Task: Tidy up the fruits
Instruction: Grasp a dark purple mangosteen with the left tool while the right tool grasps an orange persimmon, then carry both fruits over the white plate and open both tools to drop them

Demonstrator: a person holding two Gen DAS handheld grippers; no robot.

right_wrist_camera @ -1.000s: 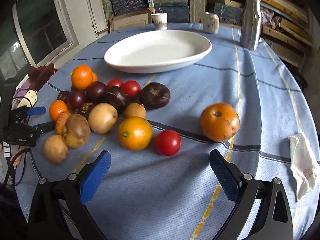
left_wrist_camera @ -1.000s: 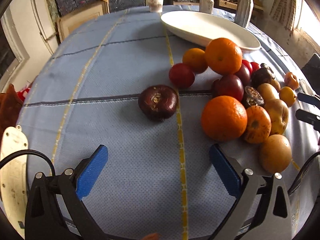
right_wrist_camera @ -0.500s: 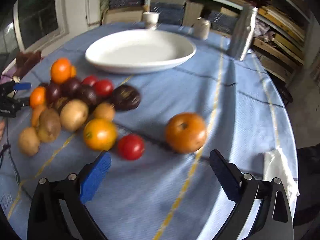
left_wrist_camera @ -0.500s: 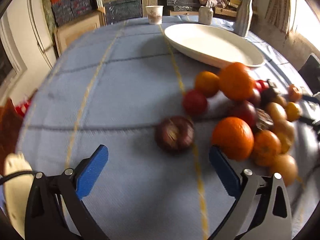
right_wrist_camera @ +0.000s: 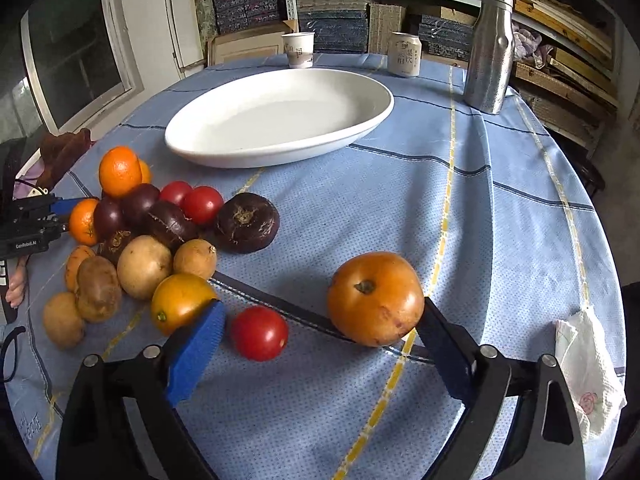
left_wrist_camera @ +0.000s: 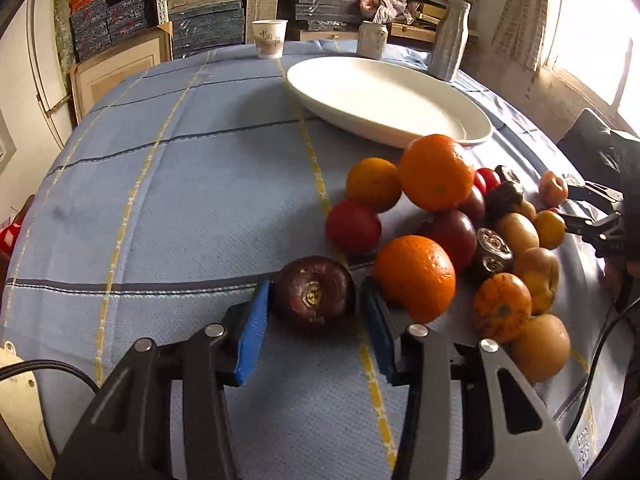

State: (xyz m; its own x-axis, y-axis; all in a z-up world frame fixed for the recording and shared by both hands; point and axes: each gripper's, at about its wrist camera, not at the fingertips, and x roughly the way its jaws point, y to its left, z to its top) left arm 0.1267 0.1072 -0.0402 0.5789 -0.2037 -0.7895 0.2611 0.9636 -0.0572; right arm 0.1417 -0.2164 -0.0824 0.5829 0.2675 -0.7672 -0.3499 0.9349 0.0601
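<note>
Dark purple skin marks the fruit on which the coming move is judged to turn: in the left wrist view, a squat purple fruit (left_wrist_camera: 314, 300) is seen lying on the blue checked tablecloth (left_wrist_camera: 168, 200), directly between the blue pads of the left gripper (left_wrist_camera: 316, 308), stem scar turned toward the camera and its flat, wide axis running straight across from pad to pad. The jaws are closing; the left-hand pad is seen at the fruit's skin, while a thin gap appears to be left at the other pad, so a firm hold cannot be claimed. A large orange (left_wrist_camera: 416, 274) is found just beside the outer face of that other pad, at the head of the fruit heap running toward the table's right edge, and the empty white platter (left_wrist_camera: 392, 100) is seen well apart, toward the far edge. In the right wrist view, a large orange-yellow fruit (right_wrist_camera: 376, 298) is seen between the pads of the right gripper (right_wrist_camera: 320, 328) but far off centre, touching or nearly touching the right-hand pad, with a small red tomato (right_wrist_camera: 259, 333) also inside the span, nearer the left-hand pad. These jaws are closing too, though they are still spread wide and nothing is gripped. The left hand is therefore judged nearer to a lift; the right would be better shifted so that one fruit alone is caught.
</note>
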